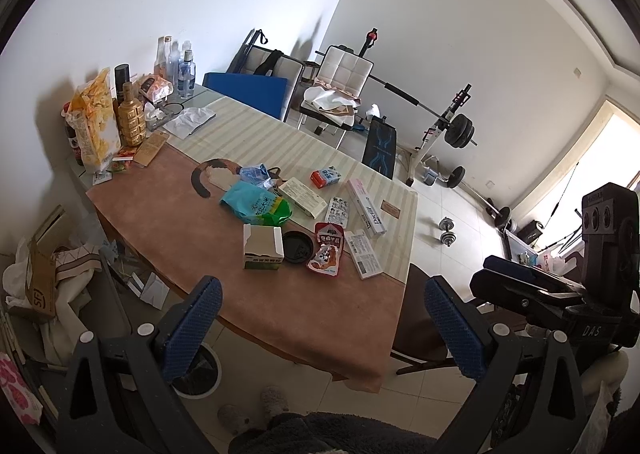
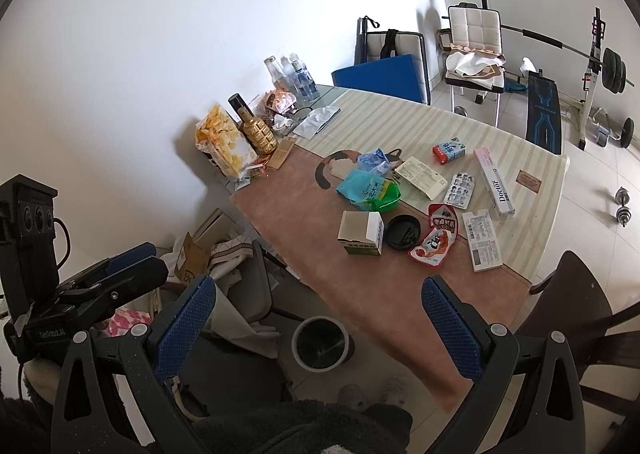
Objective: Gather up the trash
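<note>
The surface (image 1: 168,210) carries a pile of trash near its middle and right edge. A round bin (image 2: 320,342) stands on the floor just below the near edge. Both the left gripper (image 1: 320,328) and the right gripper (image 2: 318,324) are wide open and hold nothing. No pick has begun. Next, one gripper probably must reach for a piece near the near edge, like the small box (image 2: 360,234) or the red wrapper (image 2: 434,240).

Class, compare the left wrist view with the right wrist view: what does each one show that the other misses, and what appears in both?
Only the left wrist view shows the right gripper, seen side-on, and a bright window. Only the right wrist view shows the left gripper and the whole round white-rimmed bin on the floor. Both show the black round lid and the red snack pouch on the brown-and-striped tablecloth.
</note>
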`<state>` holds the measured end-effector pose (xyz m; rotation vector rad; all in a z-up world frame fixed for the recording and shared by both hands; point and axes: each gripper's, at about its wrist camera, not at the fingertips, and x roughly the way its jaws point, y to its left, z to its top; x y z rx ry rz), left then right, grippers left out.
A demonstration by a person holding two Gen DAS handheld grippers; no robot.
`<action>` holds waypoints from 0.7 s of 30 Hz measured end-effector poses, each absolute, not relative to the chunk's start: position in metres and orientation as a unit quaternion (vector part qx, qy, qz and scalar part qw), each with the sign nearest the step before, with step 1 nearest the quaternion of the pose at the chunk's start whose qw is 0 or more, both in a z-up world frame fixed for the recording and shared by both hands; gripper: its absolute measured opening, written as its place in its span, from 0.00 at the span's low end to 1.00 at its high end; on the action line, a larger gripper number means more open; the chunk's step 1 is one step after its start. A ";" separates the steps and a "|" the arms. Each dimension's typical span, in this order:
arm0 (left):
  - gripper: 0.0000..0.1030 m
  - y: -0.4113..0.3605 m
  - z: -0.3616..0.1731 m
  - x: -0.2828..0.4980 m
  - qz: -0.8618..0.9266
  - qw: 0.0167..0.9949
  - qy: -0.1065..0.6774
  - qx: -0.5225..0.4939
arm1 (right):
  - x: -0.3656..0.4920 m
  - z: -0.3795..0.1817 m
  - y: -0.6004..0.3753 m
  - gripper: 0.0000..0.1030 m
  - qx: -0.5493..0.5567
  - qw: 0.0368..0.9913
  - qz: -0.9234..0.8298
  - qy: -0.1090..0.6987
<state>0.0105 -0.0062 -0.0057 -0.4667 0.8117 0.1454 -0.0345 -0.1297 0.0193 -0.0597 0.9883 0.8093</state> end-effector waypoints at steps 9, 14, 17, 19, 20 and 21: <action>1.00 -0.008 -0.005 0.011 0.071 0.890 0.390 -0.224 | -0.035 0.019 -0.130 1.00 -0.028 0.803 0.377 0.461; 1.00 -0.013 -0.006 0.014 0.069 0.890 0.391 -0.224 | -0.036 0.018 -0.130 1.00 -0.027 0.803 0.377 0.460; 1.00 -0.016 -0.006 0.015 0.068 0.890 0.390 -0.224 | -0.036 0.018 -0.130 1.00 -0.027 0.803 0.377 0.460; 1.00 -0.015 -0.006 0.014 0.068 0.890 0.390 -0.224 | -0.037 0.018 -0.130 1.00 -0.027 0.804 0.376 0.461; 1.00 -0.017 -0.006 0.016 0.067 0.891 0.390 -0.224 | -0.037 0.018 -0.130 1.00 -0.027 0.804 0.376 0.461; 1.00 -0.018 -0.007 0.017 0.067 0.891 0.390 -0.223 | -0.036 0.018 -0.130 1.00 -0.028 0.803 0.377 0.460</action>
